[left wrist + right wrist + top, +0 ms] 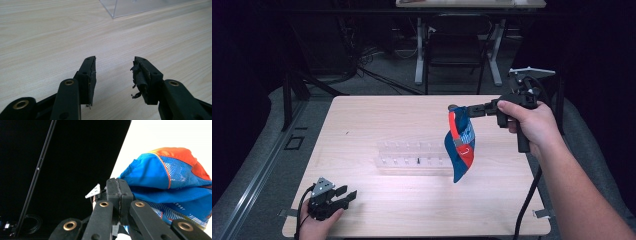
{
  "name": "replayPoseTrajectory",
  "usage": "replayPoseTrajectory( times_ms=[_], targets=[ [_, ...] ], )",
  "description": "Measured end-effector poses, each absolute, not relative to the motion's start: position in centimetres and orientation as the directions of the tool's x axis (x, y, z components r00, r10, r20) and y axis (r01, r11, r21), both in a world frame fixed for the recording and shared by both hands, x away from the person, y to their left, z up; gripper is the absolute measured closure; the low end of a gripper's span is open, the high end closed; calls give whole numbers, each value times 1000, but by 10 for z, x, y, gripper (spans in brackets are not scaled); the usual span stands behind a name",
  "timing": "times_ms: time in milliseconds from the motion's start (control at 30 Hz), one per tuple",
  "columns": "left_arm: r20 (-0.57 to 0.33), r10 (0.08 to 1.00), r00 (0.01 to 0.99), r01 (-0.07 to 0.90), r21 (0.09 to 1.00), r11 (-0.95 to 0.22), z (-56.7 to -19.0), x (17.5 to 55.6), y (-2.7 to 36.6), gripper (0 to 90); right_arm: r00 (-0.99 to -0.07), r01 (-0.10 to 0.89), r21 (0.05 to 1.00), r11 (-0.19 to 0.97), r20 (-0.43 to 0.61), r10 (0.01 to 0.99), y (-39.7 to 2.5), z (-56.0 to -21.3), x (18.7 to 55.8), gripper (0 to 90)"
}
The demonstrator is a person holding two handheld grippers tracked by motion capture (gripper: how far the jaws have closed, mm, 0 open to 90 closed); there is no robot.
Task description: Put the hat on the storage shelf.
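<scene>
Right tongs (pixel 460 110) are clamped on the top edge of a blue-and-orange cap (pixel 460 145), held up over the counter (pixel 362 125) — prob. so it hangs free, just right of the clear rack (pixel 412 157). Cap's long axis runs approx. vertical, lower tip pointing down at the wood. Left tongs (pixel 346 196) rest wide apart w/ nothing between, low near the front-left corner — idle, I'd say.

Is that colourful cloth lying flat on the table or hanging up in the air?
Hanging. The right gripper pinches the cloth by its top edge, and it droops in folds above the table.
</scene>
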State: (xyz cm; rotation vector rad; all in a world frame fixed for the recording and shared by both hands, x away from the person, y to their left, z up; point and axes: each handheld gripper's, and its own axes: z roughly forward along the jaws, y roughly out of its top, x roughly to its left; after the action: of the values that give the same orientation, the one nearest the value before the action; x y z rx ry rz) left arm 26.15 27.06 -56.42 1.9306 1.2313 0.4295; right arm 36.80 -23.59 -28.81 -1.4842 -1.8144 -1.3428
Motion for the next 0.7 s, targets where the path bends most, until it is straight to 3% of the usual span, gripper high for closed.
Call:
replayPoseTrajectory(
  times_ms=[400,700],
  targets=[
    [-132,858,496,584,782,-218,-557,261,261,538,-354,902,428,-59,809,469,-218,-272,379,900],
    [-89,798,596,500,819,-282,-531,268,229,567,-362,901,430,-55,815,453,-200,-272,387,900]
  ],
)
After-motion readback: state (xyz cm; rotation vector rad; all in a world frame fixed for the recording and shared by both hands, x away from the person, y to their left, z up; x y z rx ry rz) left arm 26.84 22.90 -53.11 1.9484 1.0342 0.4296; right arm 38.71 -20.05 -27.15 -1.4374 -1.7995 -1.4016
